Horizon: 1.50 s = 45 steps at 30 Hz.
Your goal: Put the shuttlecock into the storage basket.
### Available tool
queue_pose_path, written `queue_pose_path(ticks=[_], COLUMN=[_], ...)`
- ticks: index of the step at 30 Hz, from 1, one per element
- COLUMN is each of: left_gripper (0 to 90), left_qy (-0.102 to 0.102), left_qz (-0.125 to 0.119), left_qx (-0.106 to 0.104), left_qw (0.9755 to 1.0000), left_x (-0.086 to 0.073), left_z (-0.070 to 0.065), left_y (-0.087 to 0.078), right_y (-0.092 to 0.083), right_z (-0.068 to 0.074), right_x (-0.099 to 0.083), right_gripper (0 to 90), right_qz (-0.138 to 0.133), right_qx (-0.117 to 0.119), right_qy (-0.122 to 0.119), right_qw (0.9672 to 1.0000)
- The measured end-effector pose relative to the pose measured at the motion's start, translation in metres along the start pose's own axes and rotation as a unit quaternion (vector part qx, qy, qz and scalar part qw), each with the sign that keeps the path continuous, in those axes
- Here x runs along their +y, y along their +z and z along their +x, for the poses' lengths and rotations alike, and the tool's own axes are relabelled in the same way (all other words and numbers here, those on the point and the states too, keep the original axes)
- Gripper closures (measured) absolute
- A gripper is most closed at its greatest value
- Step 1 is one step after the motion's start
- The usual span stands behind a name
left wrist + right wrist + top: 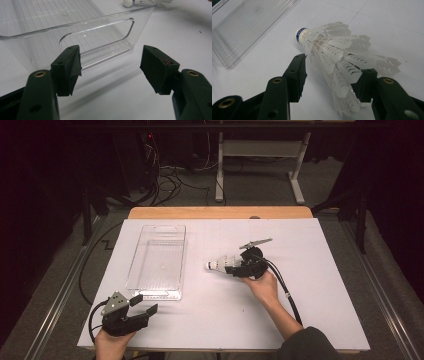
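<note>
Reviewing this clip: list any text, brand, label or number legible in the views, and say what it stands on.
No text can be read here.
Blue band around the cork of the shuttlecock: it bears white print, too small and blurred to read.
Clear plastic bin: no label or lettering visible.
White table: unmarked.
Left gripper and right gripper: no readable markings.

Dim room; grey carpet floor (350, 285); white desk frame (260, 150) beyond table; cables (165, 180) tangled on floor.
</note>
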State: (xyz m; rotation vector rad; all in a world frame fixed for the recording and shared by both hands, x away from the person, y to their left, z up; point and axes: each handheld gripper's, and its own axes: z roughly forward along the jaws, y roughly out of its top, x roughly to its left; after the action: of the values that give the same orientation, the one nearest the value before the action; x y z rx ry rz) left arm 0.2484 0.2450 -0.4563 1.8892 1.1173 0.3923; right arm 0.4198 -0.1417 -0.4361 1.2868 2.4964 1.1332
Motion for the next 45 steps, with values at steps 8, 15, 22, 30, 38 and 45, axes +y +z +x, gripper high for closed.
queue_pose_path(ticks=[8,15,22,30,38,45], left_gripper=[33.5,33.5,33.6,33.5,33.5,33.6], left_qy=[0.001,0.002,0.003,0.004,0.004,0.004], left_qz=[-0.001,-0.001,0.000,0.000,0.000,0.000], left_qx=[0.000,0.000,0.000,0.000,0.000,0.000], left_qw=[1.0000,1.0000,1.0000,1.0000,1.0000,1.0000], left_x=[0.000,0.000,0.000,0.000,0.000,0.000], left_z=[0.000,0.000,0.000,0.000,-0.001,-0.001], left_y=[0.000,0.000,0.000,0.000,0.000,0.000], right_y=[0.005,0.009,0.012,0.013,0.013,0.012], right_z=[0.001,0.001,0.003,0.004,0.004,0.004], right_x=[0.002,0.002,0.003,0.004,0.004,0.004], right_gripper=[52.3,56.1,63.6,74.4,82.1,84.1], right_qz=[0.001,0.005,0.008,0.008,0.009,0.009], right_qx=[0.002,0.005,0.009,0.013,0.016,0.015], right_qy=[0.003,0.006,0.004,0.001,0.002,0.002], right_qw=[1.0000,1.0000,0.9999,0.9999,0.9998,0.9999])
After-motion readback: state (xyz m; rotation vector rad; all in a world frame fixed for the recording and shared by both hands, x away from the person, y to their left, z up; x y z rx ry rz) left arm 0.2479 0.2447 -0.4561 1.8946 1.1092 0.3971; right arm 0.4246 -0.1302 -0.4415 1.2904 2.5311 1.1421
